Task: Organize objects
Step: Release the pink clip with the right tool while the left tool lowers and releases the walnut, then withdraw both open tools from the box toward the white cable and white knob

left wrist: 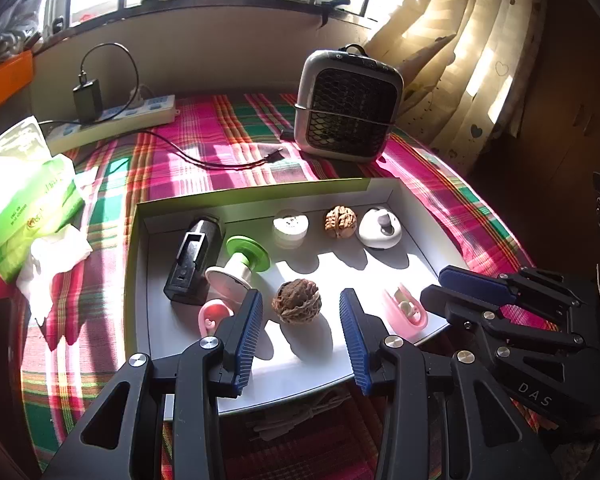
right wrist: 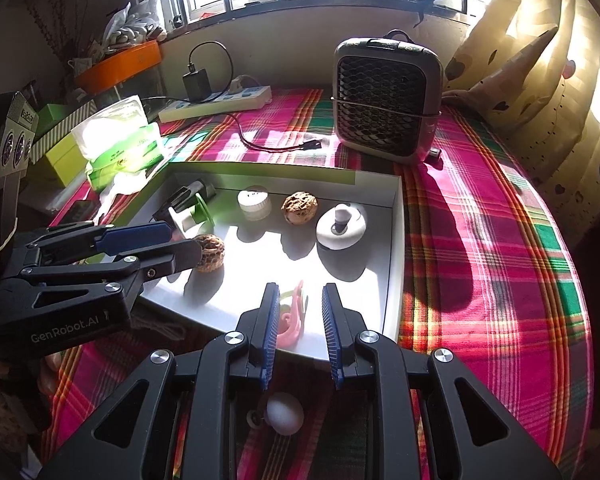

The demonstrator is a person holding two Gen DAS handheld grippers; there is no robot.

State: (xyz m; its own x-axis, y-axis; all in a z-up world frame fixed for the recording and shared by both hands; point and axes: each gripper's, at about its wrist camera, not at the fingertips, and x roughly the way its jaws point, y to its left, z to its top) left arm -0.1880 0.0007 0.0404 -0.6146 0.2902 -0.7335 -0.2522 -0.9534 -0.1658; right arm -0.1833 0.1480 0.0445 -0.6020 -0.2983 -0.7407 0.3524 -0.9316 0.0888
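Note:
A shallow white tray (left wrist: pixel 256 196) lies on the plaid cloth. In it are a dark walnut (left wrist: pixel 296 301), a paler walnut (left wrist: pixel 340 222), a white jar (left wrist: pixel 290 229), a white round holder (left wrist: pixel 380 229), a black device (left wrist: pixel 192 266), a green-and-white spool (left wrist: pixel 240 265) and two pink clips (left wrist: pixel 405 312) (left wrist: pixel 214 316). My left gripper (left wrist: pixel 302 322) is open, and the dark walnut (right wrist: pixel 209 254) sits just past its tips with gaps on both sides. My right gripper (right wrist: pixel 300 320) stands narrowly open over the tray's near edge. The pink clip (right wrist: pixel 294 322) lies by its left pad, clear of the right one.
A grey fan heater (left wrist: pixel 348 104) stands behind the tray, with a loose plug cable (left wrist: pixel 228 162) and a power strip (left wrist: pixel 112 120) to its left. A green tissue pack (left wrist: pixel 28 204) lies left of the tray. A small white egg-shaped thing (right wrist: pixel 285 414) rests under my right gripper. Curtains hang at the right.

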